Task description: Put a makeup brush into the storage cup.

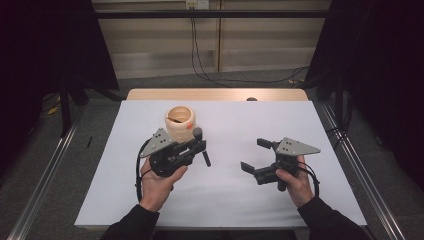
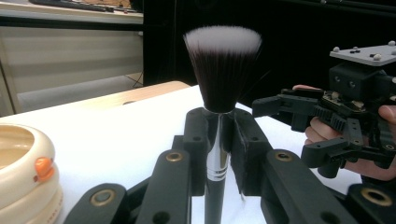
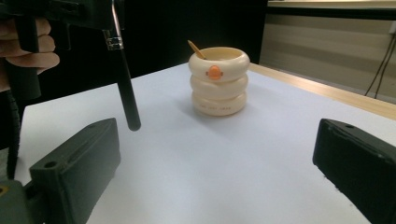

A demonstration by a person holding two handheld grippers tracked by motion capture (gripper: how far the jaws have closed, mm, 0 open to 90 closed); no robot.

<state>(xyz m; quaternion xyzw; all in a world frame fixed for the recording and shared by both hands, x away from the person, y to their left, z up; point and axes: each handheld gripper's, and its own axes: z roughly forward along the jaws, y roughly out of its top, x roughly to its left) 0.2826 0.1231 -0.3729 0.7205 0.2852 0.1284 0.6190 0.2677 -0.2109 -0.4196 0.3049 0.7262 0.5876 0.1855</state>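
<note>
My left gripper (image 1: 200, 145) is shut on a makeup brush (image 2: 223, 74) with dark, white-tipped bristles, a silver ferrule and a black handle (image 3: 127, 98); the brush is held off the table. Just behind it stands a cream ringed cup (image 1: 180, 122) with an orange spot; a thin stick (image 3: 195, 49) leans inside it. My right gripper (image 1: 256, 156) is open over the white table, right of centre, with nothing between its jaws. In the left gripper view the cup (image 2: 25, 172) is at lower left and the right gripper (image 2: 292, 108) is at the right.
The white sheet (image 1: 225, 200) covers a wooden table whose far edge (image 1: 215, 94) shows bare. Metal rails run along both sides on the floor. Dark curtains hang left and right, and cables trail across the floor behind.
</note>
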